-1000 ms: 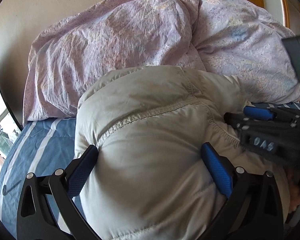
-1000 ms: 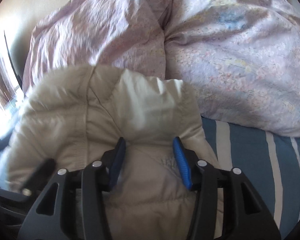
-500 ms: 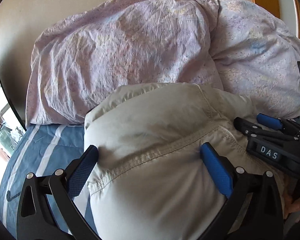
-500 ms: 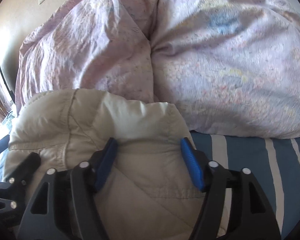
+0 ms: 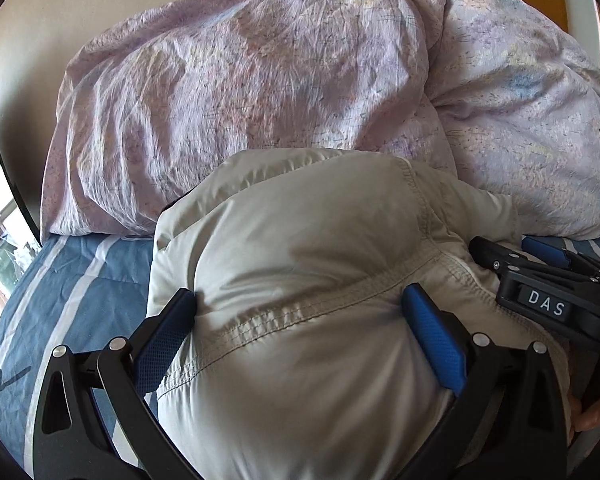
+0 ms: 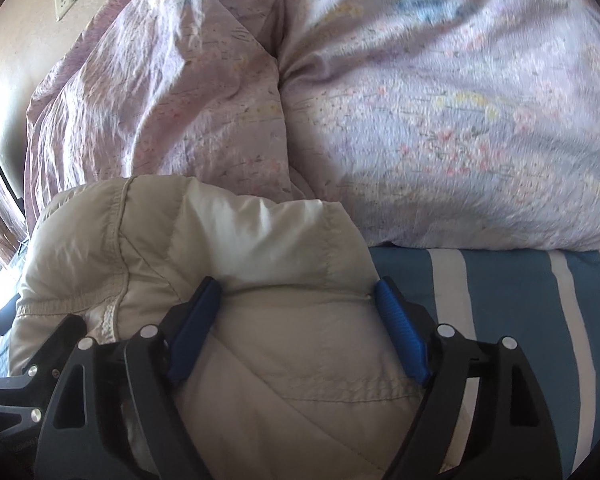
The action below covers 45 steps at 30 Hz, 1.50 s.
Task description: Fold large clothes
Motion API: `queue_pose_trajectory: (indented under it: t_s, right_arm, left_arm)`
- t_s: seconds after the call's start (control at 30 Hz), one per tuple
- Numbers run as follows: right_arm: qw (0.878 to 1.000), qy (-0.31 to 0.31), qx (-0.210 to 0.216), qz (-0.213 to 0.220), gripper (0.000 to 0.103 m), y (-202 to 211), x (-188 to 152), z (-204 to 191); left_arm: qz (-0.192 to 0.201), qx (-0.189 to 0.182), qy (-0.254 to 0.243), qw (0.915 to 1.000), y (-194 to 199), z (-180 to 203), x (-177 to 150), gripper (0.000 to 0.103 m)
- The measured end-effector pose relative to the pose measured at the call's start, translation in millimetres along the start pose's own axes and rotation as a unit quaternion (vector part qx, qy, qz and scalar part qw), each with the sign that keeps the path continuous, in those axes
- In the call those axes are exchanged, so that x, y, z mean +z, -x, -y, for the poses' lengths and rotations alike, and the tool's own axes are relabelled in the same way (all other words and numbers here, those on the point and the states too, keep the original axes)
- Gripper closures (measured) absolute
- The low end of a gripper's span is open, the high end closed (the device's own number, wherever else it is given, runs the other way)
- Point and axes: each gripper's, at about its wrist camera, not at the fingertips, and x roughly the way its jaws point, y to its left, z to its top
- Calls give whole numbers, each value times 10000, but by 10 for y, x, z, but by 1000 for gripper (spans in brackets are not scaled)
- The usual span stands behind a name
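Observation:
A bulky beige padded jacket (image 5: pixel 312 264) is bundled up on the striped bed, pushed toward the pillows. My left gripper (image 5: pixel 300 312) has its jaws wide apart with the thick bundle filling the gap and both blue pads pressed on it. My right gripper (image 6: pixel 296 300) likewise straddles the jacket (image 6: pixel 236 240) with its pads against the fabric; it also shows at the right of the left wrist view (image 5: pixel 548 280). The jacket's underside and lower part are hidden.
Two large lilac floral pillows (image 5: pixel 236 92) (image 6: pixel 460 112) lie just behind the jacket against the beige wall. The blue and white striped sheet (image 6: pixel 500 320) (image 5: pixel 60 304) shows on both sides. A wall socket (image 6: pixel 64 0) is at the upper left.
Both grippers have carried the jacket bundle forward toward the pillows. The right gripper's jaws have spread wider around the bundle.

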Motion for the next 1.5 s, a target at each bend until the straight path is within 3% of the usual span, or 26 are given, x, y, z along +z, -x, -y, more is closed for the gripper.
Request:
queue_pose_trajectory:
  t_s: [0.17,0.3,0.47,0.7,1.17,1.5]
  right_arm:
    - [9995,-307,-94,-76,15,201,-19,141]
    - [9985,-532,-41,92,13,636,-154,234]
    - [9961,-275,-600,578,2,1205,-293,208]
    - [9888,67,-1179,909,2,1733,-570,199]
    - [9940,154,-698,833,2,2645,-1270,63]
    - [9923,430,-803,838,2,3132,-1791,-108]
  left_arm:
    - [65,57,-27,10000,94,-11,9,1]
    - [58,-303,307,9991,267,-166,-20,1]
    - [193,-452,310,9983,591,-187,-129,1]
    - [241,-233,-15,9994,1016,-70,-293,1]
    - [173,-200,-224,9994,2021,-237,-934,1]
    - [204,-337,-36,9992,2596,-324,-1303,1]
